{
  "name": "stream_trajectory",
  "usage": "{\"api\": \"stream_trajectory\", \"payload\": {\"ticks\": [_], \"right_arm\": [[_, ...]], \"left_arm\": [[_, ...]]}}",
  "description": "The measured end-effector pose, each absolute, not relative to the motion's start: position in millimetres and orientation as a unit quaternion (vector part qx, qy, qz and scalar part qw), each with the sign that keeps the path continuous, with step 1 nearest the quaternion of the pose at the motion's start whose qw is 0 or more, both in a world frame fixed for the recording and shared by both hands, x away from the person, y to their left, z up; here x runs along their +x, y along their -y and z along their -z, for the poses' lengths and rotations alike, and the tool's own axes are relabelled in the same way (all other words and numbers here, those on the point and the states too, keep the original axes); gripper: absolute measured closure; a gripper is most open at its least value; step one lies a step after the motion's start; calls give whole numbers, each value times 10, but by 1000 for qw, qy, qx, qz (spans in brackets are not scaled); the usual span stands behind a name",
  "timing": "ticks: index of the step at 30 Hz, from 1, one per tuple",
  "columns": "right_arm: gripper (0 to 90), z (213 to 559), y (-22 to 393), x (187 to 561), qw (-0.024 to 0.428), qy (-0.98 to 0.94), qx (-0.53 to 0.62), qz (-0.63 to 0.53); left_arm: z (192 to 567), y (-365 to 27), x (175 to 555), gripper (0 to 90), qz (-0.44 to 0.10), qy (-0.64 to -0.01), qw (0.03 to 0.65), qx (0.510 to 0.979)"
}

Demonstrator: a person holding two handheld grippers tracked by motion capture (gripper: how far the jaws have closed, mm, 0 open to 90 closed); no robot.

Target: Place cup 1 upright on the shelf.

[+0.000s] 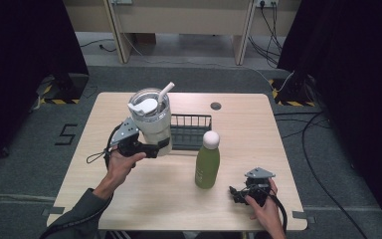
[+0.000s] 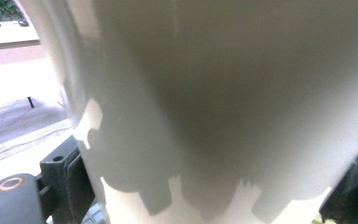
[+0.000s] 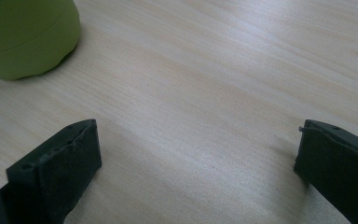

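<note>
My left gripper (image 1: pixel 155 148) has its jaws clamped around the lower body of the cream tumbler (image 1: pixel 151 123), one jaw on each side of it. I am holding the tumbler lifted off the wooden surface (image 1: pixel 129 199), tilted a little, over the left end of the black wire rack (image 1: pixel 191 130). Its clear lid (image 1: pixel 146 103) is on, and a white straw (image 1: pixel 165 91) sticks up from it at an angle. In the left gripper view the tumbler's pale wall (image 2: pixel 223 107) sits right against the camera, with a black jaw showing at each lower corner.

My right gripper (image 1: pixel 238 194) rests low on the surface near the front right, its jaws spread wide with nothing between them but bare wood. The green bottle (image 1: pixel 207 162) with a white cap stands upright just beside it, to its left, in front of the rack. In the right gripper view the bottle's base (image 3: pixel 25 37) sits at the upper left, clear of both jaws.
</note>
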State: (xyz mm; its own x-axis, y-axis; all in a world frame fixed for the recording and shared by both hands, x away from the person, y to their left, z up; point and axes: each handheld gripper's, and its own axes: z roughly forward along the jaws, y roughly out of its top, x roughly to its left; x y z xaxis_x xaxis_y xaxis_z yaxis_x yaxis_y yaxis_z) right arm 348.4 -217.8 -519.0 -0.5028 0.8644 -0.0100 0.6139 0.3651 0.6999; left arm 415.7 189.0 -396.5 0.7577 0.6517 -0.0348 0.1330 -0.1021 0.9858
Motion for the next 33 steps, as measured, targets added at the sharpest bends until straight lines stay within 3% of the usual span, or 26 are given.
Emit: {"api": "stream_trajectory", "payload": {"ticks": [33], "right_arm": [[4, 5188, 2178, 3484, 191, -805, 458, -325]], "left_arm": [[3872, -1781, 4812, 107, -232, -292, 599, 709]]}}
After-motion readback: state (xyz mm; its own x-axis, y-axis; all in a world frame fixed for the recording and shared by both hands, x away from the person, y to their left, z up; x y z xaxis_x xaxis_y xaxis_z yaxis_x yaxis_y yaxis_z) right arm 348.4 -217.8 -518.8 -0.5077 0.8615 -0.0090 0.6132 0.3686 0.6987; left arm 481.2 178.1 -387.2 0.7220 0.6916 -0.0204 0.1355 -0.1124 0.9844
